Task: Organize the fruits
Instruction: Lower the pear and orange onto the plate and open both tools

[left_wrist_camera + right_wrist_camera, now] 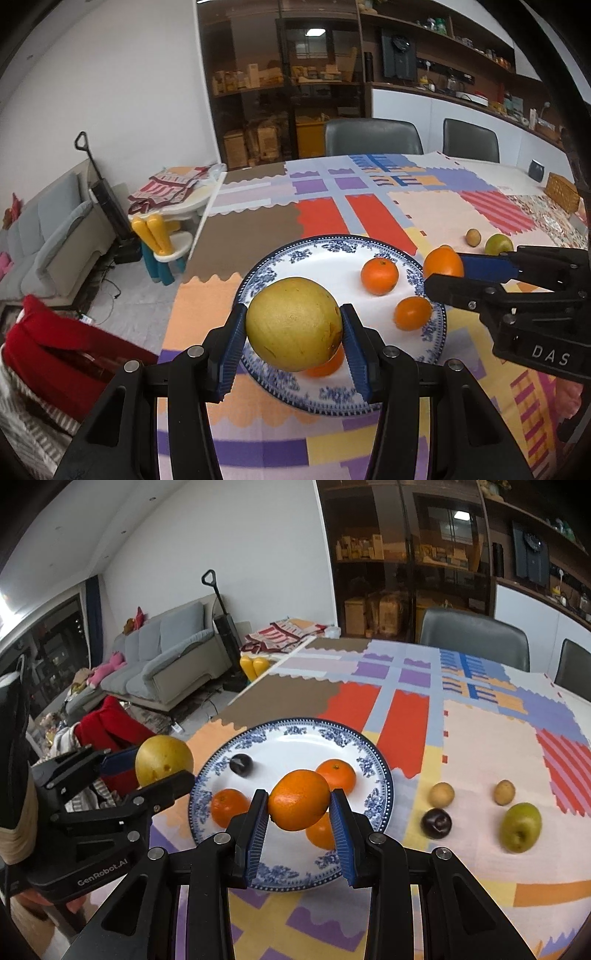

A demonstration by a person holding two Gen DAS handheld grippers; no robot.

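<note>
My left gripper (293, 328) is shut on a yellow pear (293, 323) and holds it above the near left rim of the blue-and-white plate (332, 245). My right gripper (299, 812) is shut on an orange (299, 799) above the plate's (380, 775) near side. On the plate lie three oranges (336, 770) and a dark plum (241, 764). The left gripper with the pear (164, 758) also shows at the left of the right wrist view. The right gripper with its orange (442, 262) shows at the right of the left wrist view.
On the patchwork tablecloth (480, 738) right of the plate lie two small brown fruits (441, 794), a dark plum (436, 822) and a green apple (521, 826). A wicker basket (561, 192) stands at the far right. Two grey chairs (373, 137) stand behind the table.
</note>
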